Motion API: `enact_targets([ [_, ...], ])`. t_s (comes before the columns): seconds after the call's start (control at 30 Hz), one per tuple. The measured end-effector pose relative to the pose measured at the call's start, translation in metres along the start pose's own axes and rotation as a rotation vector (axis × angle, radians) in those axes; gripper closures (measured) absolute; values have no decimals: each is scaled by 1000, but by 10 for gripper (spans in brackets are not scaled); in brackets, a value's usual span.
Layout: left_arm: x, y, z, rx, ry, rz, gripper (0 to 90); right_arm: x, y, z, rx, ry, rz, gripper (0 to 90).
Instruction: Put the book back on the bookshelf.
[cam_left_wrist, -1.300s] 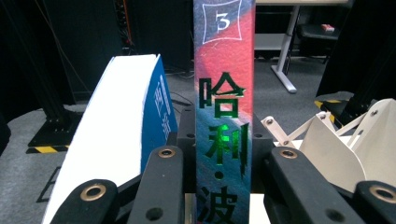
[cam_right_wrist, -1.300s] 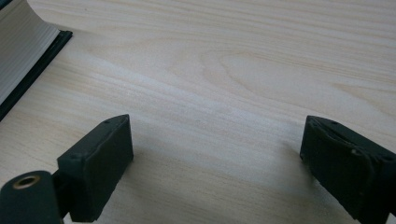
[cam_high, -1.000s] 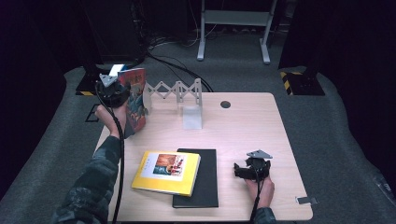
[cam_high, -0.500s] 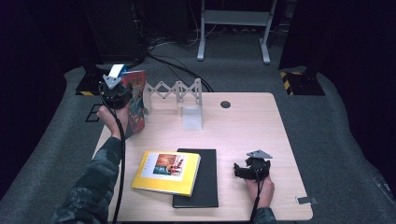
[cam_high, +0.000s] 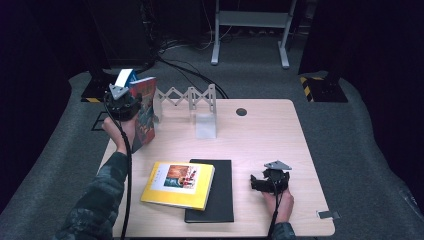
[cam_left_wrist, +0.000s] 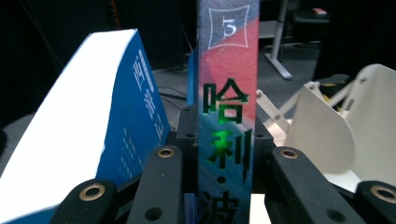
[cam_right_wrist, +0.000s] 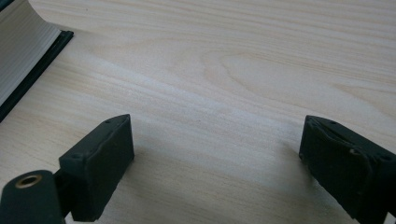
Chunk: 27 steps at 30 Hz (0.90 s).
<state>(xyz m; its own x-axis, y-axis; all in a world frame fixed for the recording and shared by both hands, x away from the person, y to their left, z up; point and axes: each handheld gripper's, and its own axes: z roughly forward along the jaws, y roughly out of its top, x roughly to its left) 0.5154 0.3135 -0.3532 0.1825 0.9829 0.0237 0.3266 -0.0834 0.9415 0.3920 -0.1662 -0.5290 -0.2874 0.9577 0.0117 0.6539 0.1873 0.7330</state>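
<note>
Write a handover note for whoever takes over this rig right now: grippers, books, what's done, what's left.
Left gripper: shut on the spine of the red-and-blue book, held upright at the table's far left, beside the white accordion rack.
A blue book stands right beside it.
Right gripper: open, holding nothing, resting low over bare wood at the near right.
Yellow book lies flat, overlapping the black book, near the front edge.
Done: one book gripped and upright at the rack.
Left, likely: seat it, then stand up the yellow and black ones.

Upright book (cam_high: 145, 107) at table's (cam_high: 260, 135) far left, rack (cam_high: 187, 97) right of it, another book (cam_high: 179, 184) lying on a folder (cam_high: 220, 192) near front.
</note>
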Motion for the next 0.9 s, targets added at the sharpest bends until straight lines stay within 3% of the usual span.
enact_targets([
  [0.47, 0, -4, -31, 89, -86, 74, 726, 0, 0, 0, -2, 0, -5, 95],
  [0.9, 2, -27, -60, 90, -96, 69, 723, 0, 0, 0, -3, 4, 0, 98],
])
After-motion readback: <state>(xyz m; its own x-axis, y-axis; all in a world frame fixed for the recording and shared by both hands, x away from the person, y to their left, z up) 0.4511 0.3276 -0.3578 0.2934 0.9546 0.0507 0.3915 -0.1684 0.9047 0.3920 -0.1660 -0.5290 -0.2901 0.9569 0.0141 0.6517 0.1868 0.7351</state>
